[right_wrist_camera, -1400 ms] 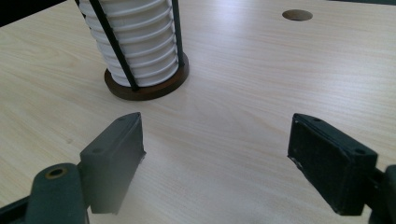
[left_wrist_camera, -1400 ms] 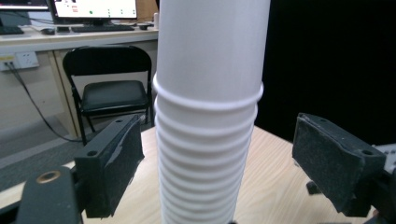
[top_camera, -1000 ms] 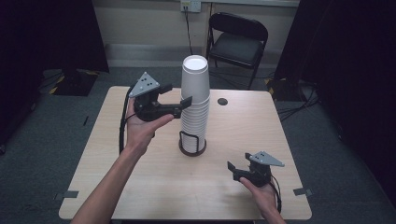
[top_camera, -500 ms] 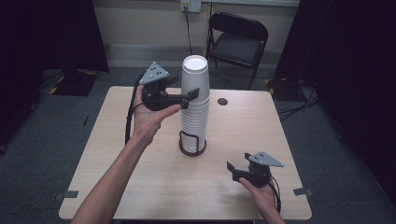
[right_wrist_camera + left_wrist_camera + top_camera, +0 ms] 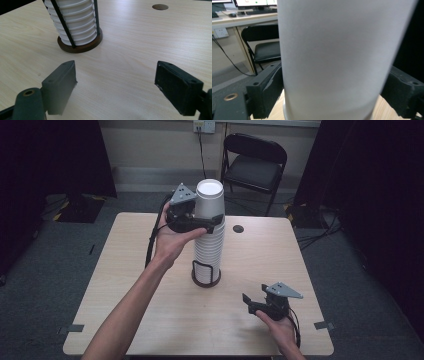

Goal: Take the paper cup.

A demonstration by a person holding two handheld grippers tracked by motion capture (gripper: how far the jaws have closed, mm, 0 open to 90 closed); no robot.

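A tall stack of white paper cups (image 5: 208, 247) stands in a black wire holder with a dark round base (image 5: 206, 279) at the middle of the table. My left gripper (image 5: 212, 219) reaches in from the left at the top cup (image 5: 209, 199), one jaw on each side of it. In the left gripper view the cup's white wall (image 5: 332, 55) lies between the two black jaws, which have just been opening; I see no clear squeeze. My right gripper (image 5: 252, 301) rests low near the table's front right, open with bare wood between its jaws (image 5: 116, 82). The holder and lower cups (image 5: 76, 22) lie ahead of it.
The light wooden table (image 5: 125, 285) has a dark round hole (image 5: 238, 228) behind the stack to the right. A black folding chair (image 5: 252, 165) stands beyond the far edge. The left gripper's cable (image 5: 152, 237) hangs over the table's left half.
My left gripper has moved right and slightly up from beside the stack until its jaws straddle the top cup. The right gripper has stayed where it was.
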